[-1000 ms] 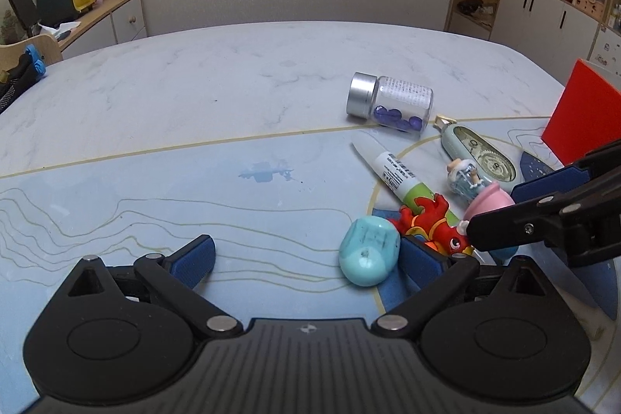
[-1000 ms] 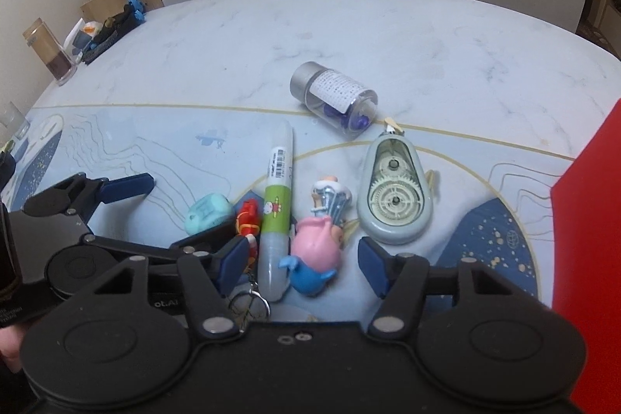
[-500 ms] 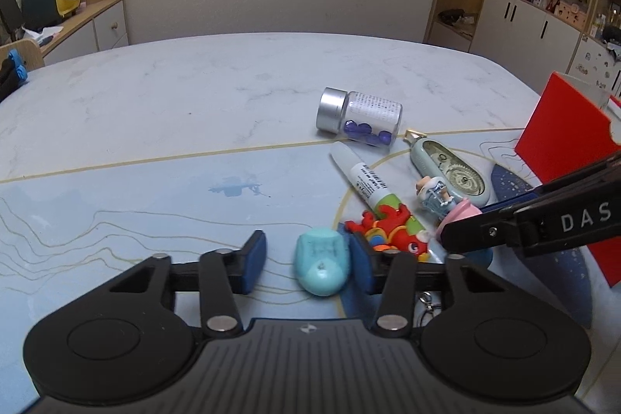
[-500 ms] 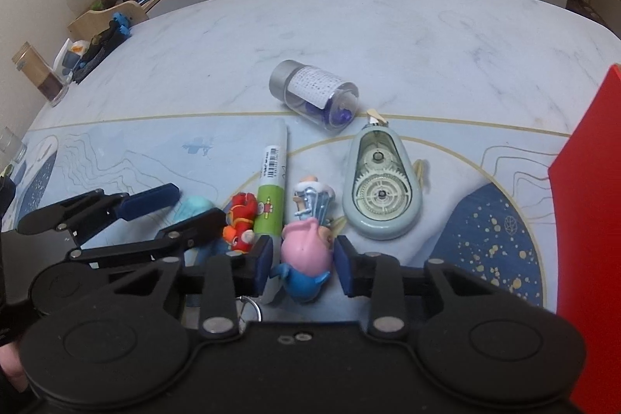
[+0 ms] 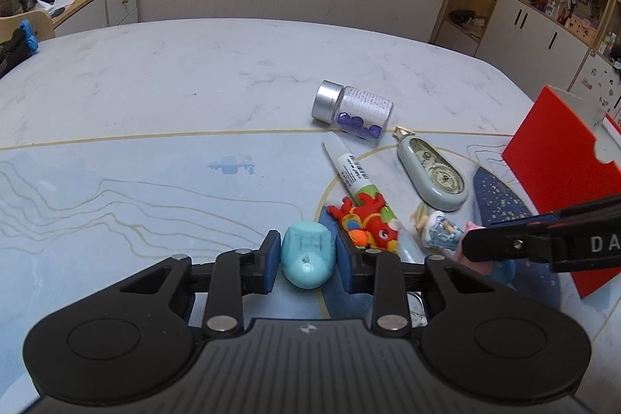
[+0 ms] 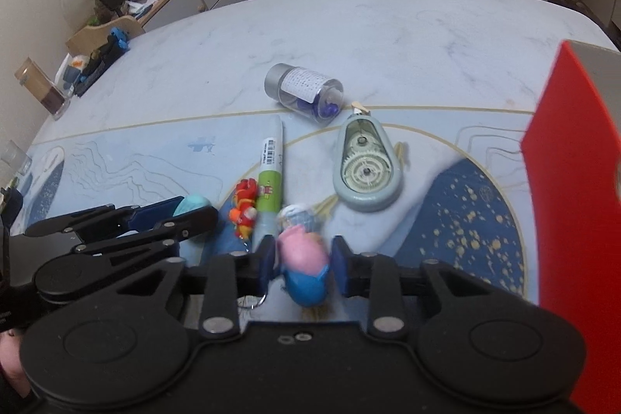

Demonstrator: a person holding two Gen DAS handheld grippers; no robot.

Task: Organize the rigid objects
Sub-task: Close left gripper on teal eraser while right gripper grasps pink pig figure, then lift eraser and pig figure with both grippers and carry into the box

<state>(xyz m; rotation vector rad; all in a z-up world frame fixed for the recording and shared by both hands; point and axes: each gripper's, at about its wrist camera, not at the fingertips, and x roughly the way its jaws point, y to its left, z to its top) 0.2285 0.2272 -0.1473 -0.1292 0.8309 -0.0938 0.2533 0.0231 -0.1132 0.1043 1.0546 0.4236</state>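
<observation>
pale marble and a blue printed mat cover the table [image 5: 194, 84] where we work, and the small things lie bunched toward its right side. our left gripper [image 5: 308, 251] has the turquoise capsule-shaped toy [image 5: 308, 256] between its blue pads, and its jaws are closing, with both pads touching the toy's sides in the left wrist view. our right gripper [image 6: 302, 260] is closing too, around the pink pig figure [image 6: 304, 258], which sits between the pads with its blue lower part toward the camera; the left pad touches it, while a thin gap seems to remain at the right pad, though blur there keeps us from being sure. just right of the turquoise toy lies a red and orange dragon keychain [image 5: 366, 220], partly on top of a white marker with a green band [image 5: 359, 181], whose capped tip points away toward the far edge. beyond the marker a clear bottle with a silver cap [image 5: 351, 111] lies on its side with purple beads in it. near it, to the right, a grey-green correction tape dispenser [image 5: 432, 175] lies flat, its gears showing through the clear face. a red box [image 5: 559, 177] stands at the right edge of the table, well apart from both toys we are gripping. against the far wall on the left stands a wooden cabinet [image 5: 104, 2] with a tissue holder on top
</observation>
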